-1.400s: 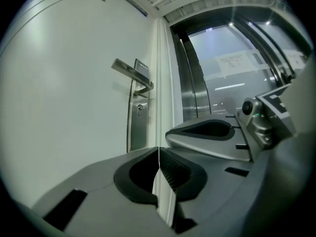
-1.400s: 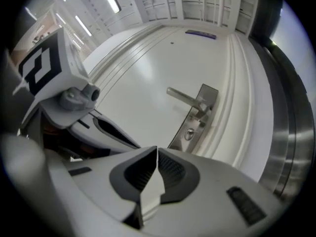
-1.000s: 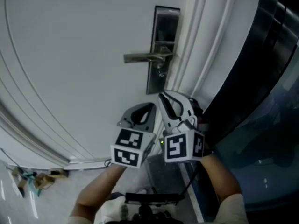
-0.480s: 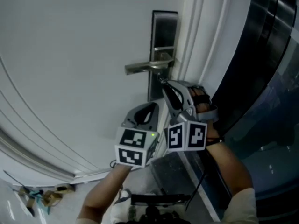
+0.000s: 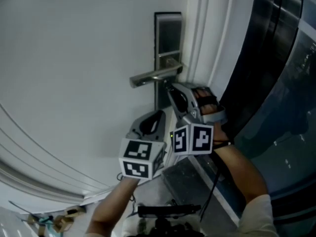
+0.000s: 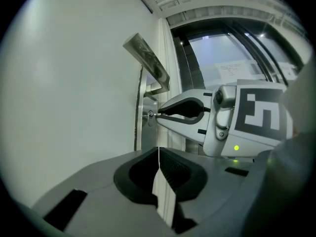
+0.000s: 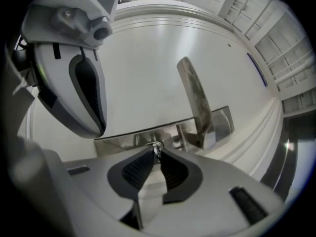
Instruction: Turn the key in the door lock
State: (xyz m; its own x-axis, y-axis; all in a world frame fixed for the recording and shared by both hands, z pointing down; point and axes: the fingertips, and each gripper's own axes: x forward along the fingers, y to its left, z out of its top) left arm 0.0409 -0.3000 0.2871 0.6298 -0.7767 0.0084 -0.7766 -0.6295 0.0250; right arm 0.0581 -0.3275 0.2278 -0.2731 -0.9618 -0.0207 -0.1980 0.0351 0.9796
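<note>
**Desk:** What does the key look like from your end?

**Operator:** I see one key [image 7: 156, 148], small and silvery. Only its head shows, thin edge towards me, and it glints a little. It sits in the steel lock plate [image 7: 123, 141], just beside the root of the handle [image 7: 195, 100]. From the head view that spot is under the handle, near the edge of the white door [image 5: 74, 58].

**Desk:** And the claw on it?

**Operator:** My right claw [image 7: 156, 154] is pointed level at the plate. Its jaws have just been closing, with the key's head between them. The ribbed pads are pinching it at the very tips.

**Desk:** The other one?

**Operator:** My left claw [image 6: 159, 152] has its jaws pressed together with nothing between them. It hangs just beside the right claw, off the door and touching nothing. From it I can see the right claw's tips meeting the plate side-on.

**Desk:** Give me a count.

**Operator:** One key, one handle, one lock plate, one door. Two claws, each with one marker cube: left [image 5: 139, 159], right [image 5: 194, 138], so two cubes.
</note>
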